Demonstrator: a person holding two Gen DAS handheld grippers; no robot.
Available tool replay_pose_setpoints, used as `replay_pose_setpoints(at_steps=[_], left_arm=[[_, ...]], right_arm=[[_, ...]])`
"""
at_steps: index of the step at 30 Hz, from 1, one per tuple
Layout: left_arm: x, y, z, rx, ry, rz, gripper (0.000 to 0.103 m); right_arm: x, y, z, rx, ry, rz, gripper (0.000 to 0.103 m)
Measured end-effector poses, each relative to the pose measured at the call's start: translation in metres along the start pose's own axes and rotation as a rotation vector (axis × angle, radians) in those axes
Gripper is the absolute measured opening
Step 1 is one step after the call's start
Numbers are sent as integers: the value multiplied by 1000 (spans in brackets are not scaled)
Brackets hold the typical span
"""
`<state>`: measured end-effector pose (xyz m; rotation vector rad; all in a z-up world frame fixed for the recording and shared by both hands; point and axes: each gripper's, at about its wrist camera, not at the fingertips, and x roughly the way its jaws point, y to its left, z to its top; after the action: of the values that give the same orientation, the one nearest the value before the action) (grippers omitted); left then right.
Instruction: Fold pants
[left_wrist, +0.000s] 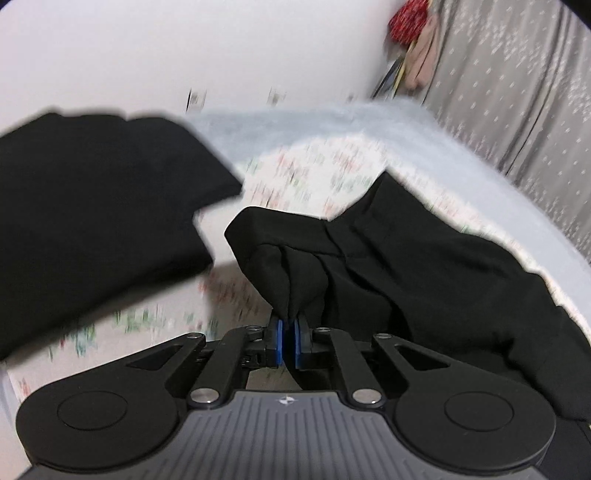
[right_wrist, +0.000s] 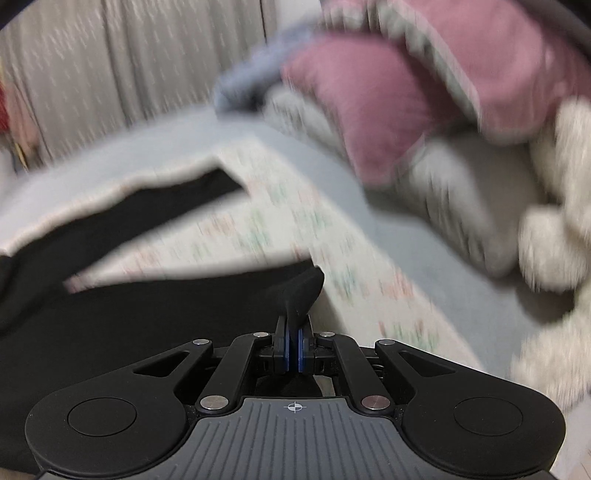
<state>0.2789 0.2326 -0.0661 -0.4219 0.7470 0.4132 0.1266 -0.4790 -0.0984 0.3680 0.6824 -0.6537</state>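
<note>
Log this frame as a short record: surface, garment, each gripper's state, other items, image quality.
surface: floral sheet over a grey-blue bed cover
garment: black pants, partly lifted and bunched
left gripper: shut on pants fabric
right gripper: shut on a pants edge
other items: second black garment, pink pillows, white plush toy, grey curtain
image quality: motion blur in both views

blur: pink pillows (right_wrist: 369, 107) smeared | cut off: black pants (left_wrist: 424, 266) right edge

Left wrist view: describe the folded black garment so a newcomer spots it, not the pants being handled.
Start at the floral sheet on the bed. The folded black garment lies flat at its left side. Unlike the black pants bunched in the left gripper, nothing grips it.
</note>
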Motion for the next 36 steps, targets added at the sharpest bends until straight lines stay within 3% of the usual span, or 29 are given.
replay_pose_setpoints(at_steps=[2, 6, 9, 11, 15, 17, 23, 27, 30, 36], left_arm=[[9, 2, -4, -5, 47, 16, 2], [16, 1, -9, 23, 74, 52, 5], [15, 8, -8, -12, 83, 61, 18], [9, 12, -5, -35, 67, 73, 30], [-11, 22, 3, -44, -39, 156, 32], [-14, 25, 8, -56, -60, 161, 37], [0, 4, 21, -43, -41, 50, 45], [13, -29, 28, 54, -55, -30, 53], [28, -59, 38, 135, -57, -86, 65], [80, -109, 72, 276, -116, -72, 83]], right_arm=[[18, -2, -4, -22, 82, -30, 3], [22, 1, -8, -41, 107, -53, 5], [23, 0, -9, -47, 103, -96, 9], [21, -4, -7, -44, 92, -125, 10], [8, -13, -3, -23, 26, -247, 22], [3, -16, 2, -34, -24, -326, 22], [14, -12, 16, -37, -26, -219, 22], [32, 3, 30, -68, -15, -165, 22], [41, 22, 41, -150, -45, -153, 22], [68, 57, 58, -332, -67, -124, 26]])
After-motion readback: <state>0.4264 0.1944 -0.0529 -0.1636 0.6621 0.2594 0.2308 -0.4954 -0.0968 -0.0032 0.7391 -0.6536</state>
